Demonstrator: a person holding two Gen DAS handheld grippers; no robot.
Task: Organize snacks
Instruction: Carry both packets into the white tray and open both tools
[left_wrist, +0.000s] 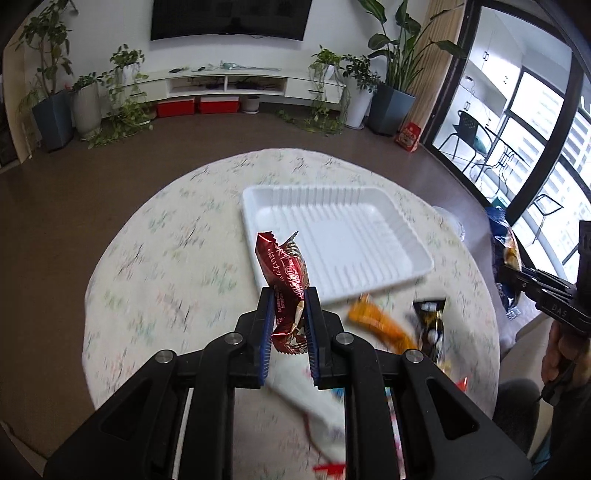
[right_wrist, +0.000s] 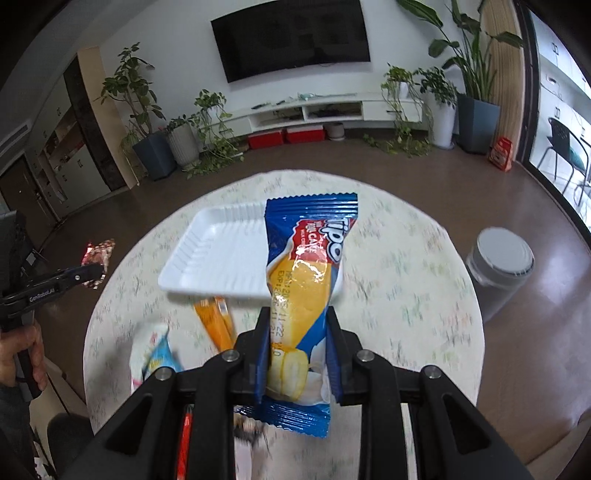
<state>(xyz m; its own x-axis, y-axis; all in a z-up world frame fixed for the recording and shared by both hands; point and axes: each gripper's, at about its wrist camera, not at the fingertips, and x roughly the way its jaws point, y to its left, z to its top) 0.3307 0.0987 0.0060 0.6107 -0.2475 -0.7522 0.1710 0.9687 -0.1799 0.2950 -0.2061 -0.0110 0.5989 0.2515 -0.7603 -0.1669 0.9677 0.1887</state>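
My left gripper is shut on a crumpled red foil snack packet, held above the round table near the front left corner of the empty white ribbed tray. My right gripper is shut on a blue and yellow cake packet, lifted in front of the same tray. Each gripper shows at the edge of the other view: the left gripper with its red packet, the right gripper with its blue packet. An orange stick packet and a black packet lie on the cloth.
The round table carries a pale floral cloth. A white and blue packet and more snacks lie near its front edge. A grey bin stands on the floor to the right. Plants and a TV unit line the far wall.
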